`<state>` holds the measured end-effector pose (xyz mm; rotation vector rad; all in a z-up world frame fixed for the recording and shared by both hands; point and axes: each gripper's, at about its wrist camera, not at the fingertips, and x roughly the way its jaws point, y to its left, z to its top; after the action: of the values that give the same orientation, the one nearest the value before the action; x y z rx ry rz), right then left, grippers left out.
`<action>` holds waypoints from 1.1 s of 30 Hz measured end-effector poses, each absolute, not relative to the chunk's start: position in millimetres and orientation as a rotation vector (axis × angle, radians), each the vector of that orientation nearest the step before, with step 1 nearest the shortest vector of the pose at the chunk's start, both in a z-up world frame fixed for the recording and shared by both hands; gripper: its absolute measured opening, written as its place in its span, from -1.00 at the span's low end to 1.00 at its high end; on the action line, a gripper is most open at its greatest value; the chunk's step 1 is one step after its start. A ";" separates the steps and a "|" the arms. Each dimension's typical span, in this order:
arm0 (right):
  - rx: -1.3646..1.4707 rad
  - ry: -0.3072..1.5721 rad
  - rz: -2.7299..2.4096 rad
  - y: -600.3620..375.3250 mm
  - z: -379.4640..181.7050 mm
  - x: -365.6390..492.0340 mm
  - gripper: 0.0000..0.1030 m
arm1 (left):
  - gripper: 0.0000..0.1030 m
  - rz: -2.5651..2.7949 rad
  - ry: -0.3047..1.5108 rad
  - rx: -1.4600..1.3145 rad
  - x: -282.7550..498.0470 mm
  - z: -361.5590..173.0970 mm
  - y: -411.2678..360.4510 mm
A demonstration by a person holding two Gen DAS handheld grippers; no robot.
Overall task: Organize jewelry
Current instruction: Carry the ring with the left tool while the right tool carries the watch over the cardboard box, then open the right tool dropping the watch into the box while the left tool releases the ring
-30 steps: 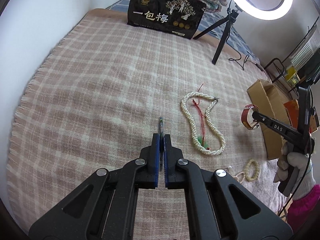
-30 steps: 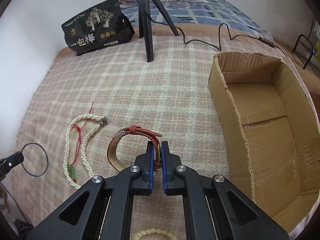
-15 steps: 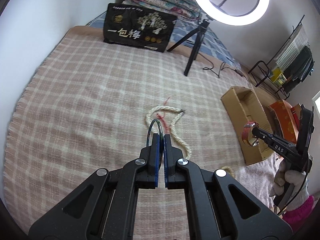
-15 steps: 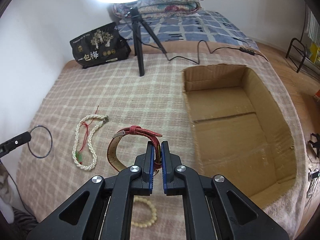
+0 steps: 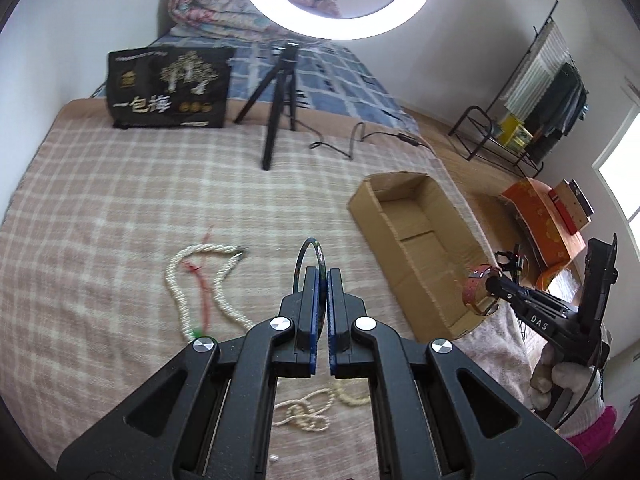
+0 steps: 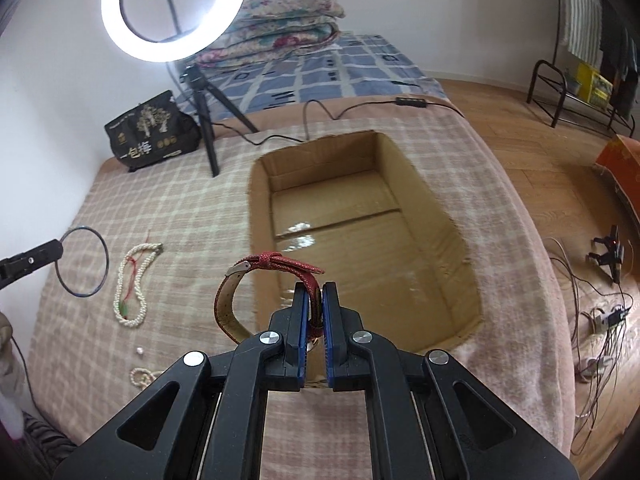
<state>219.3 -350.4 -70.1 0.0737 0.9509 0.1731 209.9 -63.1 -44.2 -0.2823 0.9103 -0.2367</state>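
My left gripper [image 5: 323, 270] is shut on a thin dark bangle [image 5: 301, 260] held above the checked blanket; in the right wrist view that bangle [image 6: 105, 256] hangs at the far left. My right gripper [image 6: 315, 286] is shut on a red watch strap [image 6: 276, 262], which hovers over the near left wall of the open cardboard box [image 6: 436, 216]. The box [image 5: 428, 200] lies right of my left gripper. A pearl necklace with a red cord [image 5: 188, 292] [image 6: 136, 284] lies on the blanket. Small bead bracelets [image 5: 308, 412] [image 6: 142, 376] lie nearer the front edge.
A ring light on a black tripod [image 6: 200, 104] and a black printed bag [image 5: 168, 88] stand at the back of the blanket. A cable [image 6: 340, 110] runs behind the box. Folded quilts [image 6: 280, 28] lie beyond. A gloved hand [image 5: 568, 380] holds the right gripper. Wires [image 6: 600, 312] lie off the bed's right edge.
Both grippers rose and swung right toward the box, each keeping its piece. The watch strap now hangs over the box's near wall, and the necklace has slipped left in both views.
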 end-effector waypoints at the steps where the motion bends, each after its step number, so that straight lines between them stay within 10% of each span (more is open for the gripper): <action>1: 0.076 0.951 0.167 -355.1 -70.5 219.0 -0.90 | -0.98 -0.247 0.907 -0.278 212.0 -42.4 -70.4; 33: 0.113 1.014 0.158 -383.6 -99.6 240.2 -0.89 | -0.98 -0.343 0.934 -0.144 329.4 -70.0 -236.8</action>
<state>240.2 -383.6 -99.6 0.1134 1.0140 0.1580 329.4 -236.8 -70.0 -0.1443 0.9337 -0.3429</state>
